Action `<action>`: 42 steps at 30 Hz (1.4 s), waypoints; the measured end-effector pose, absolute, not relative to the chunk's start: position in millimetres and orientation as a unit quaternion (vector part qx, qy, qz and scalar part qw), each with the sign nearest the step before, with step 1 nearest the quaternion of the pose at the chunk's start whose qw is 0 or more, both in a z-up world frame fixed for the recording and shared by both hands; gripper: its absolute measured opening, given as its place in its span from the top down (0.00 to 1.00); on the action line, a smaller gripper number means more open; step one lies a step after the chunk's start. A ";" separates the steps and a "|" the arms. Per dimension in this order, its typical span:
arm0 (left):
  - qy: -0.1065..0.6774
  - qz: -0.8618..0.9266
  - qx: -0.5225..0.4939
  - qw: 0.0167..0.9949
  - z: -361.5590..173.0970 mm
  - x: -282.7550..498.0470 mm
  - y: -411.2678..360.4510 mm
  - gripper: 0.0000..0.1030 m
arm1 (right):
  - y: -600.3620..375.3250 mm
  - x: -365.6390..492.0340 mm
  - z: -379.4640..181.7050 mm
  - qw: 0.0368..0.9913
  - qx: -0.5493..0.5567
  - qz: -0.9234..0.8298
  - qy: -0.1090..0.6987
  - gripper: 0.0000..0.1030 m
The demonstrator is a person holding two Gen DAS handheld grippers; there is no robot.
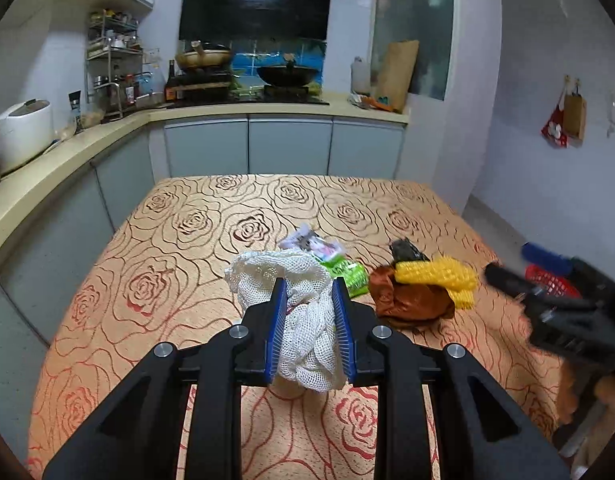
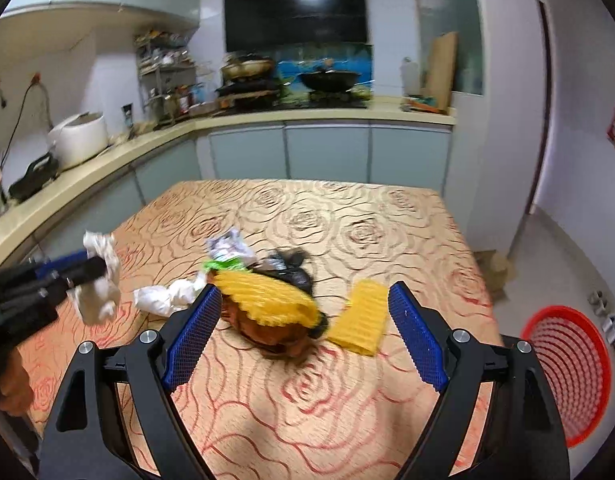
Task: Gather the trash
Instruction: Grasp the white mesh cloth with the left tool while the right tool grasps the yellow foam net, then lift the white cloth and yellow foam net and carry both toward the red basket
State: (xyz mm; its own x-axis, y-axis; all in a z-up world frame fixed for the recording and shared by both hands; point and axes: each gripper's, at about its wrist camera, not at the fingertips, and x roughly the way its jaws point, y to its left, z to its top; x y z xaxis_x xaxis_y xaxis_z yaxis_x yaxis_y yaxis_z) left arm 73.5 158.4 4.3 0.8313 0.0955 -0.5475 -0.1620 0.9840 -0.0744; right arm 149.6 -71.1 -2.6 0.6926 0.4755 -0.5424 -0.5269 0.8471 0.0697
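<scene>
Left gripper (image 1: pixel 309 292) clamps the net (image 1: pixel 303 320); right gripper (image 2: pixel 303 312) gapes; wrappers (image 2: pixel 267 300) wait, basket (image 2: pixel 567 368) at 4 o'clock.

Table (image 2: pixel 347 216): upper half of frame bare, open passage. Centre blocked by trash cluster: 2 yellow corrugated pieces (image 2: pixel 267 300), brown rag (image 2: pixel 275 334), black bag (image 2: pixel 287 268), white paper (image 2: pixel 167 298). Lower centre clear. Red basket (image 2: pixel 567 376), lower right, on floor beside table edge.
</scene>
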 end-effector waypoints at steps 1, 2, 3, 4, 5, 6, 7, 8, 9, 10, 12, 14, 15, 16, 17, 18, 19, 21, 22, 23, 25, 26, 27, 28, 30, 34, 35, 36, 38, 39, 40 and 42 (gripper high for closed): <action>0.281 0.070 -0.060 0.955 5.2 73.3 159.9 0.78 | -65.7 151.9 -5.2 0.915 -0.050 0.281 0.286 0.20; 0.281 0.072 -0.061 0.955 5.8 73.0 161.6 0.78 | -60.5 154.1 -7.8 0.912 -0.056 0.287 0.288 0.20; 0.281 0.073 -0.063 0.955 6.2 73.1 163.9 0.78 | -57.9 154.6 -9.5 0.911 -0.061 0.289 0.289 0.20; 0.281 0.074 -0.065 0.955 6.2 72.8 165.5 0.78 | -53.2 156.2 -11.7 0.908 -0.070 0.293 0.292 0.20; 0.282 0.076 -0.067 0.954 6.4 73.3 167.4 0.78 | -49.8 157.7 -13.4 0.905 -0.076 0.297 0.294 0.20; 0.283 0.078 -0.069 0.953 6.0 73.4 169.2 0.78 | -46.0 159.1 -15.3 0.902 -0.082 0.303 0.297 0.20; 0.284 0.078 -0.072 0.953 5.8 73.2 170.8 0.78 | -43.8 159.7 -16.4 0.900 -0.086 0.305 0.299 0.25; 0.285 0.079 -0.073 0.953 5.6 73.5 171.7 0.78 | -40.7 161.7 -18.2 0.897 -0.091 0.307 0.304 0.30; 0.285 0.081 -0.074 0.952 5.7 73.8 172.9 0.78 | -39.1 162.6 -20.0 0.895 -0.093 0.309 0.308 0.32; 0.285 0.081 -0.075 0.952 5.8 73.9 173.9 0.78 | -37.3 164.7 -21.4 0.892 -0.095 0.311 0.314 0.37; 0.285 0.082 -0.076 0.952 5.9 73.5 175.0 0.78 | -35.3 168.0 -24.3 0.888 -0.099 0.314 0.322 0.43; 0.284 0.082 -0.077 0.952 6.3 73.6 175.4 0.78 | -35.0 167.4 -25.3 0.885 -0.100 0.317 0.325 0.54; 0.285 0.082 -0.079 0.952 6.5 73.8 175.9 0.78 | -35.4 166.8 -24.9 0.883 -0.098 0.322 0.328 0.58; 0.285 0.083 -0.080 0.952 5.8 73.8 175.8 0.78 | -35.2 166.8 -24.7 0.882 -0.098 0.324 0.329 0.61; 0.286 0.083 -0.081 0.951 5.6 73.9 176.3 0.78 | -35.3 165.6 -24.3 0.882 -0.099 0.325 0.328 0.65; 0.286 0.084 -0.081 0.951 5.6 73.9 176.4 0.78 | -35.9 165.0 -24.0 0.881 -0.101 0.325 0.328 0.67; 0.285 0.084 -0.080 0.951 5.4 74.1 176.6 0.78 | -36.6 163.6 -23.6 0.881 -0.102 0.325 0.328 0.71; 0.285 0.083 -0.079 0.952 6.0 73.7 176.4 0.78 | -39.1 161.5 -22.9 0.881 -0.101 0.326 0.329 0.77; 0.284 0.083 -0.079 0.952 6.3 73.3 176.0 0.78 | -41.0 159.9 -22.0 0.881 -0.099 0.325 0.329 0.78; 0.283 0.082 -0.079 0.952 6.6 72.8 175.7 0.78 | -43.2 158.6 -20.6 0.882 -0.096 0.325 0.328 0.80; 0.280 0.082 -0.077 0.953 8.4 71.7 175.4 0.78 | -46.9 155.3 -16.7 0.884 -0.090 0.325 0.325 0.81; 0.278 0.083 -0.076 0.954 9.5 70.9 174.9 0.78 | -49.2 153.2 -14.4 0.885 -0.088 0.325 0.322 0.81; 0.277 0.084 -0.076 0.954 10.2 70.0 175.1 0.78 | -52.3 150.0 -10.2 0.887 -0.084 0.324 0.318 0.82; 0.276 0.084 -0.076 0.955 10.7 69.0 175.6 0.78 | -54.6 148.3 -7.0 0.889 -0.081 0.324 0.314 0.82; 0.272 0.084 -0.077 0.955 12.8 67.1 176.0 0.78 | -60.4 143.4 2.2 0.893 -0.075 0.324 0.304 0.82; 0.268 0.082 -0.078 0.957 15.9 64.0 174.7 0.78 | -71.3 134.6 20.4 0.901 -0.062 0.320 0.285 0.83; 0.267 0.081 -0.078 0.957 16.1 63.3 174.4 0.78 | -73.7 132.5 25.1 0.904 -0.059 0.319 0.280 0.83; 0.265 0.081 -0.076 0.958 17.2 62.0 173.0 0.78 | -74.7 131.5 28.0 0.905 -0.058 0.317 0.277 0.83; 0.262 0.079 -0.075 0.959 19.9 60.4 171.7 0.78 | -77.4 128.4 34.9 0.908 -0.054 0.315 0.270 0.83; 0.258 0.079 -0.073 0.960 22.2 58.9 170.4 0.78 | -79.2 127.3 37.2 0.909 -0.053 0.315 0.267 0.83; 0.255 0.080 -0.071 0.961 24.2 58.2 169.4 0.78 | -80.6 125.5 40.7 0.910 -0.052 0.315 0.263 0.83; 0.247 0.082 -0.067 0.963 28.9 54.2 167.6 0.78 | -83.9 121.8 48.0 0.913 -0.049 0.315 0.255 0.83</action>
State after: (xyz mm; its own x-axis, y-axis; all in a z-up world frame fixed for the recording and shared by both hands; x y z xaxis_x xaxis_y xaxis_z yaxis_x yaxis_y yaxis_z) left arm 54.2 167.6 28.9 0.8645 0.1249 -0.4869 -0.1907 0.9777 -0.0878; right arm 121.8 -83.9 48.0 0.6717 0.5507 -0.4956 -0.6001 0.7967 0.0719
